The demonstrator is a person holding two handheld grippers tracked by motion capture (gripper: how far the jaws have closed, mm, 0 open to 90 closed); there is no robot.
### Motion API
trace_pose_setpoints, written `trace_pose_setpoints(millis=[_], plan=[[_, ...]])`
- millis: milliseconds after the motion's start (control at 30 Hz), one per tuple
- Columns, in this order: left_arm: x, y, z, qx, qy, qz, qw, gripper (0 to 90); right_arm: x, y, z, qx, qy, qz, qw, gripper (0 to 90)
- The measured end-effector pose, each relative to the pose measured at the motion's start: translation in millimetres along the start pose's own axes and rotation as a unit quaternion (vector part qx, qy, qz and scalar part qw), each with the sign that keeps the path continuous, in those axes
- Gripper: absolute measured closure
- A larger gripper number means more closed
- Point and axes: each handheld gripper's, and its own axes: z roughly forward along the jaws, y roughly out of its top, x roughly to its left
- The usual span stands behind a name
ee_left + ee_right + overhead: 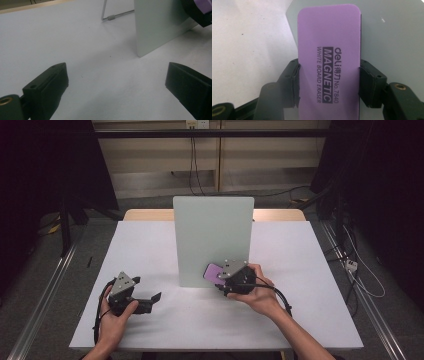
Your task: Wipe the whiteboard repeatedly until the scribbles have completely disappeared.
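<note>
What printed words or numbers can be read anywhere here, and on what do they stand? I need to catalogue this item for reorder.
All on the purple eraser held in the right gripper:
"deli" with small characters after it, too fine to read
"MAGNETIC"
"No.7840"
"WHITE BOARD ERASER"
The whiteboard bears no text.

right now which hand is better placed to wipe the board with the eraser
Right. The right gripper already clamps the purple eraser at the board; the left gripper sits open, farther away.
</note>
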Motion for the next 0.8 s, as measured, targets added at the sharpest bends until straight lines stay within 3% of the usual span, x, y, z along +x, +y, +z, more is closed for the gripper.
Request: trace_pose_setpoints(millis=[167,333,533,800], plan=[[0.1,-0.1,-0.3,-0.002,-0.001,-0.002,1.0,4.6,2.9,-2.1,3.5,0.009,0.011,0.0,0.9999,42.0],[1.4,-0.1,-1.8,-0.006,0.001,-0.003,1.0,4.6,-1.3,-5.8,-3.6,0.01,0.004,0.004,0.9999,42.0],[0.8,0.1,-0.6,-0.004,0.002,-0.002,1.0,4.6,-18.1,-10.2,-28.5,-0.008,-0.034,0.022,0.9992,42.0],[0.4,0.2,-0.1,-0.002,0.001,-0.001,1.0,4.6,-44.6,3.8,-57.8,-0.046,-0.084,0.041,0.9946,42.0]])
